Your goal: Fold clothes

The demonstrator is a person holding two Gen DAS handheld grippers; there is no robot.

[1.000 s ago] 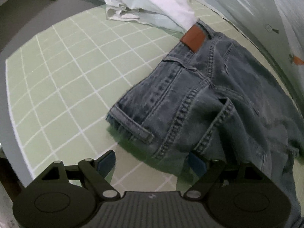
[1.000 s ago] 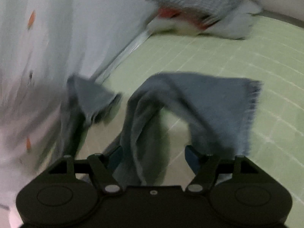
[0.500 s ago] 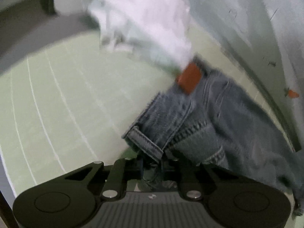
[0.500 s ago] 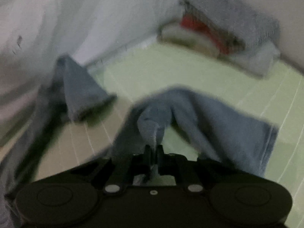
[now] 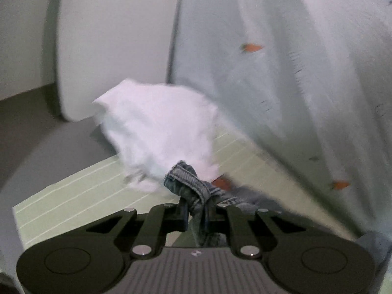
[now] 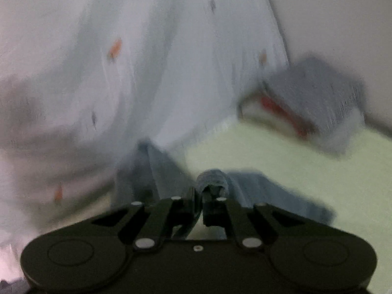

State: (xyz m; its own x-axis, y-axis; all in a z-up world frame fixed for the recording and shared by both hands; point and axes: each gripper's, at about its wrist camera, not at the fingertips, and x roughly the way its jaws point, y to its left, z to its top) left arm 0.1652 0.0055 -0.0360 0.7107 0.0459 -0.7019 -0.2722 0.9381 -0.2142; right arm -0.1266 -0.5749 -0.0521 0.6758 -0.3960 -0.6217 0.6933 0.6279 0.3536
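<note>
Denim was pinched in both claws. The left gripper [image 5: 196,212] was closed on the waistband of the jeans [image 5: 188,181] at lower centre – white clothes [image 5: 159,132] lay just behind on the green mat [image 5: 73,196]. The right gripper [image 6: 199,204] was clamped on a blurred fold of jeans [image 6: 213,176]; folded clothes [image 6: 311,98] lay at upper right.

My black tongs [image 5: 196,210] pinch blue jeans [image 5: 188,183] with pale stitching and an orange-brown patch [image 5: 221,183]. The mat [image 5: 73,196] is light green with white lines, the curtain [image 5: 306,73] pale with small orange marks, the heap [image 5: 159,132] white.
</note>
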